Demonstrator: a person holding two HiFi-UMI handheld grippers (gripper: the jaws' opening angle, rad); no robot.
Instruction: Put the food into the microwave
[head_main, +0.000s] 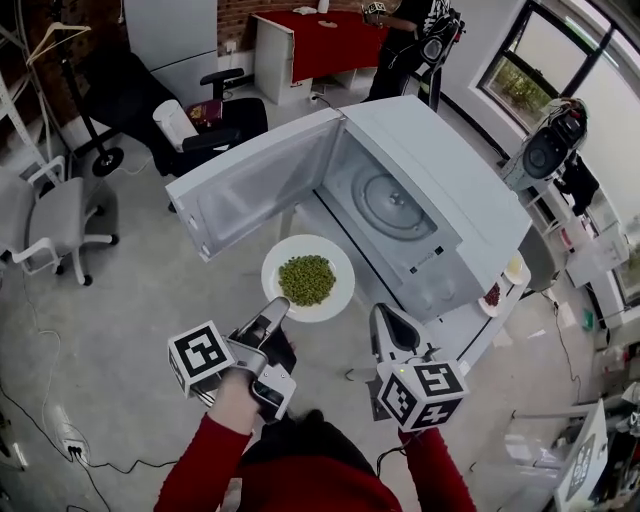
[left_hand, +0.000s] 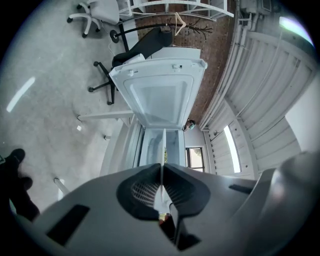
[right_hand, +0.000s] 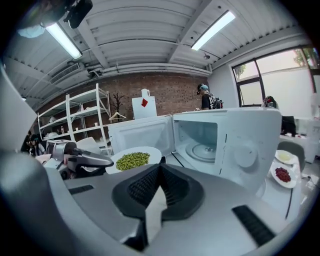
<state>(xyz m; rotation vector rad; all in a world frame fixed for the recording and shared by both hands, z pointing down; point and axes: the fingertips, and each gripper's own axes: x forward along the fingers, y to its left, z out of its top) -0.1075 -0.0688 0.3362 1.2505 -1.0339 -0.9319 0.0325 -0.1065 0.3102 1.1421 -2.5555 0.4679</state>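
While pinched at its near rim by the left gripper (head_main: 275, 308), a white plate (head_main: 325, 262) of green peas (head_main: 306, 279) is held at frame centre.
To the lower right, the right gripper (head_main: 385, 318) is closed on nothing; beyond the plate, the microwave (head_main: 470, 215) is seen open.

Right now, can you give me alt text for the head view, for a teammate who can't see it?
The left gripper holds a white plate of green peas by its rim, just in front of a white microwave whose door stands wide open, with nothing on its turntable. The right gripper hangs shut and empty beside the plate.
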